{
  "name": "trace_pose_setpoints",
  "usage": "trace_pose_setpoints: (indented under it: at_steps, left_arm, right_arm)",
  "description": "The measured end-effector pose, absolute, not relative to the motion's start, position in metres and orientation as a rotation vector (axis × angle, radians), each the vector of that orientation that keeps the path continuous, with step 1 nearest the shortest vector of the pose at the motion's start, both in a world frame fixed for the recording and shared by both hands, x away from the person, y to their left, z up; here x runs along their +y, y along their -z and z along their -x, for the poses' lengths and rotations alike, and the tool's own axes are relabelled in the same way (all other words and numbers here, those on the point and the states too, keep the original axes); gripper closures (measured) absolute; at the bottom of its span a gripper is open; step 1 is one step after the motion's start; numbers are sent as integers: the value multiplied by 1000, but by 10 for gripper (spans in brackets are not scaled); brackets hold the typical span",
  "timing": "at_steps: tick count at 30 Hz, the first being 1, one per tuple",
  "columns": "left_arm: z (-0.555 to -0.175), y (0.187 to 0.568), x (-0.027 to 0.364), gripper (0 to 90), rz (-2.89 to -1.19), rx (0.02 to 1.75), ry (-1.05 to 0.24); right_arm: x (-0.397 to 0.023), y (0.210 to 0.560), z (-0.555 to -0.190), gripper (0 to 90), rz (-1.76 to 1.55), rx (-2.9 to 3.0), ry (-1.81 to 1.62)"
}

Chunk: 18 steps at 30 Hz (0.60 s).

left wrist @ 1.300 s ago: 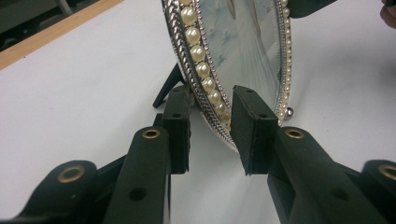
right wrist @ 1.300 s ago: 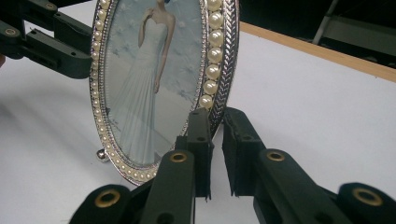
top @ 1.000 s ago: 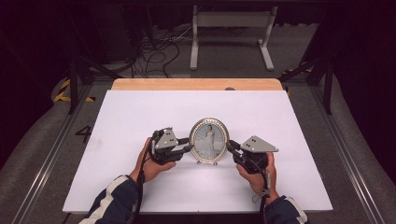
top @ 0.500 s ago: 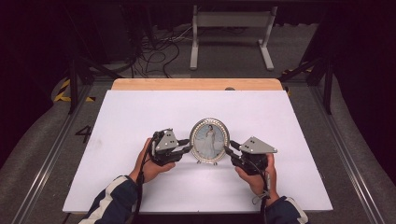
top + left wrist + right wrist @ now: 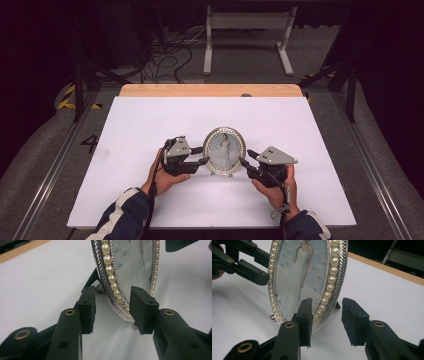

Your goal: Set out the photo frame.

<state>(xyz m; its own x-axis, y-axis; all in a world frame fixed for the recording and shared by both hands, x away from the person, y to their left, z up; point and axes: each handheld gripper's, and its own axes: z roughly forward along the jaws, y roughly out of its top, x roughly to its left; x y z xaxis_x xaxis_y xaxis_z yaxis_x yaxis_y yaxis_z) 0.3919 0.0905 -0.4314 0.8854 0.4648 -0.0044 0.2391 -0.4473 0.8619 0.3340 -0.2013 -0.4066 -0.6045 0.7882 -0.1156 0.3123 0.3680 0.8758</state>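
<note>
Both tools have come closer since one second ago and now flank the oval silver picture frame with a pearl border (image 5: 224, 151), which stands upright near the middle of the white bench (image 5: 150, 115). Its rim sits between the spread jaws of the left tool (image 5: 112, 308) and of the right tool (image 5: 325, 317), neither pinching it. Behind the frame, its black stand (image 5: 91, 281) rests on the bench. Beyond the bench's wooden edge (image 5: 210, 90), cables (image 5: 170, 52) lie on the floor.
</note>
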Motion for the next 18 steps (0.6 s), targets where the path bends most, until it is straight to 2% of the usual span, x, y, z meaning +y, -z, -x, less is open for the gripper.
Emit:
trace_pose_setpoints:
  at_steps: [9, 18]
  left_arm:
    - [-389, 430, 94, 582, -2058, 495, -297]
    - [-380, 424, 99, 545, -2086, 452, -372]
  right_arm:
    - [-205, 407, -333, 577, -943, 2114, -1174]
    - [-210, 409, -332, 499, -916, 2138, -1116]
